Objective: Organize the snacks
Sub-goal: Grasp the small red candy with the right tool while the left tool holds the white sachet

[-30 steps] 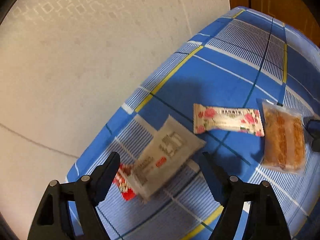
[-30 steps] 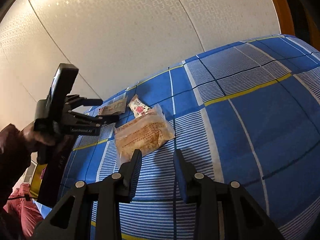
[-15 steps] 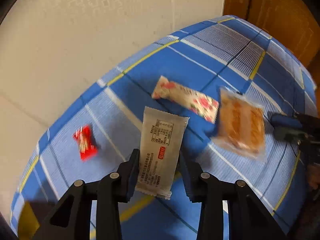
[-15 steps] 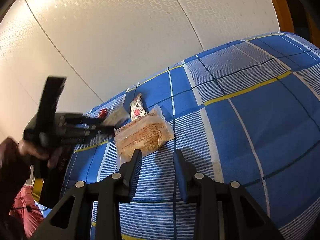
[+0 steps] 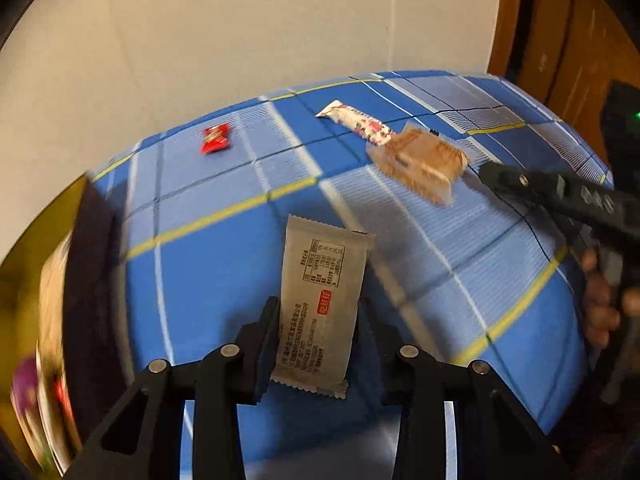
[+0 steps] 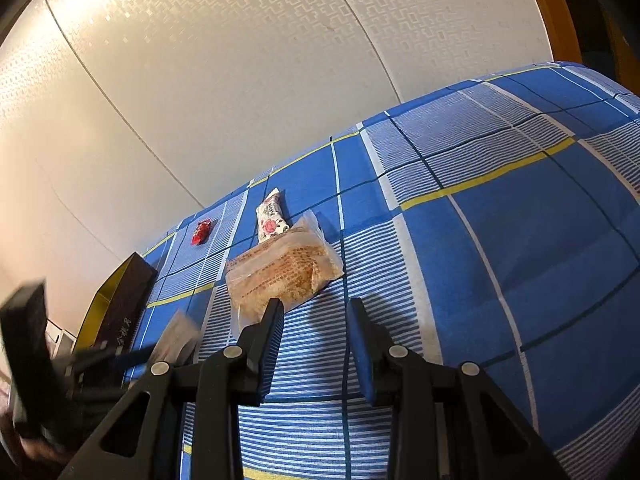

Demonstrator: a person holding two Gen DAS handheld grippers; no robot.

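Observation:
My left gripper (image 5: 318, 320) is shut on a grey snack packet (image 5: 322, 300) and holds it above the blue checked cloth (image 5: 216, 264). On the cloth lie a red candy (image 5: 215, 139), a floral wrapped bar (image 5: 356, 123) and a clear pack of brown biscuits (image 5: 422, 162). My right gripper (image 6: 316, 312) is open and empty, just short of the biscuit pack (image 6: 280, 276). The floral bar (image 6: 271, 218) and red candy (image 6: 201, 231) lie beyond it. The left gripper with its packet (image 6: 176, 338) shows blurred at lower left.
A dark box with a gold inside (image 6: 120, 304) stands at the cloth's left end; it also shows blurred in the left wrist view (image 5: 60, 280). A pale patterned wall (image 6: 240, 80) runs behind the cloth. Brown wood (image 5: 560, 40) stands at the right.
My left gripper closed on the grey packet, lifted it and swung left and back toward the box. The red candy that lay under it is uncovered. The right gripper has not moved.

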